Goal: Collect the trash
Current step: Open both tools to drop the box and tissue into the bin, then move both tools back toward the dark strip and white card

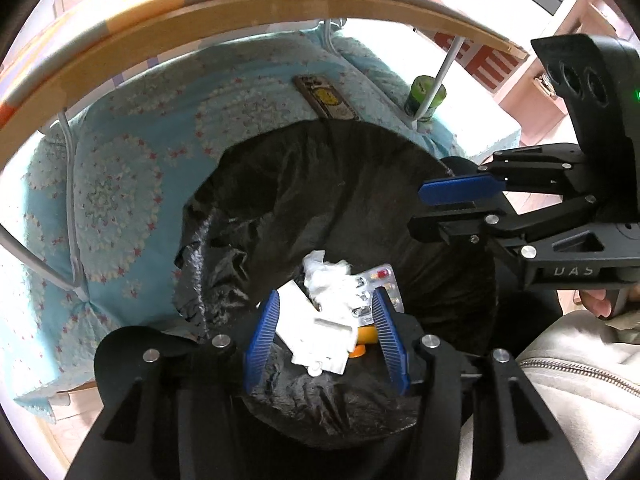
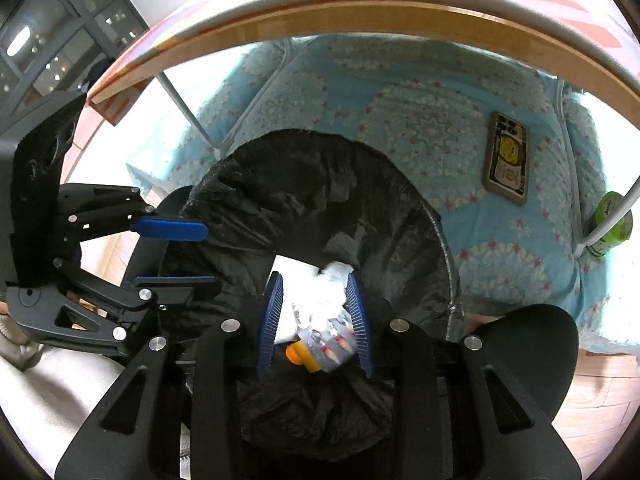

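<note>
A bin lined with a black bag (image 1: 340, 184) (image 2: 320, 200) stands below both grippers. Inside lie a white box (image 1: 320, 332) (image 2: 290, 276), crumpled white tissue (image 1: 332, 280) (image 2: 336, 272), a pill blister pack (image 1: 380, 280) (image 2: 332, 344) and an orange item (image 1: 366, 338) (image 2: 298, 354). My left gripper (image 1: 326, 330) hangs open and empty over the bin; it also shows in the right wrist view (image 2: 192, 254). My right gripper (image 2: 316, 320) is open and empty over the trash; it also shows in the left wrist view (image 1: 428, 210).
A blue flowered quilt (image 1: 132, 184) (image 2: 440, 128) lies behind the bin, with a phone (image 1: 326, 98) (image 2: 506, 158) on it. A green bottle (image 1: 424, 96) (image 2: 610, 220) stands by a white table leg. A wooden table edge (image 1: 240, 12) (image 2: 360, 24) arches overhead.
</note>
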The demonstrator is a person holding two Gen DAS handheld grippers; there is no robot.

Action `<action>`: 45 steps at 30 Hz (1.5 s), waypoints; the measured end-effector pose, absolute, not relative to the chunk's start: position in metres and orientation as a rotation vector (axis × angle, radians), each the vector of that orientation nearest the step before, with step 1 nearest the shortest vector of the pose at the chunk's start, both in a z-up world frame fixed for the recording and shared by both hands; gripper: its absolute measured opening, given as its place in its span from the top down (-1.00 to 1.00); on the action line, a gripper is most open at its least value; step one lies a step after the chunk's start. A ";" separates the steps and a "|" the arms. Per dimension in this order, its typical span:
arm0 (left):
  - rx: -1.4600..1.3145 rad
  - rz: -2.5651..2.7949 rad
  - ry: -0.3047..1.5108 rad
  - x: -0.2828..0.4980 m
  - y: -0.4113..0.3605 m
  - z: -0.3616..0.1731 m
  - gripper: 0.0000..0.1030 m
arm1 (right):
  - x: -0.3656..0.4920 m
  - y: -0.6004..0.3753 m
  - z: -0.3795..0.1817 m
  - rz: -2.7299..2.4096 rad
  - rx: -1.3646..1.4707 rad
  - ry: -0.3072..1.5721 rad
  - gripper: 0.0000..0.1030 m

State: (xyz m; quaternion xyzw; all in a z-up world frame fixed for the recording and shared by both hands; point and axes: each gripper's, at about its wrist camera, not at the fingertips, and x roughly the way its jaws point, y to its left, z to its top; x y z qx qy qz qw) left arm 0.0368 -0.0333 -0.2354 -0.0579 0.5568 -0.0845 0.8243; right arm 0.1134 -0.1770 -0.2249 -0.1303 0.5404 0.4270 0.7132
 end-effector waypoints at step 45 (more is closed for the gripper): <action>0.004 -0.124 0.877 0.045 0.008 -0.092 0.10 | 0.139 -0.179 -0.114 0.989 -0.275 0.934 0.35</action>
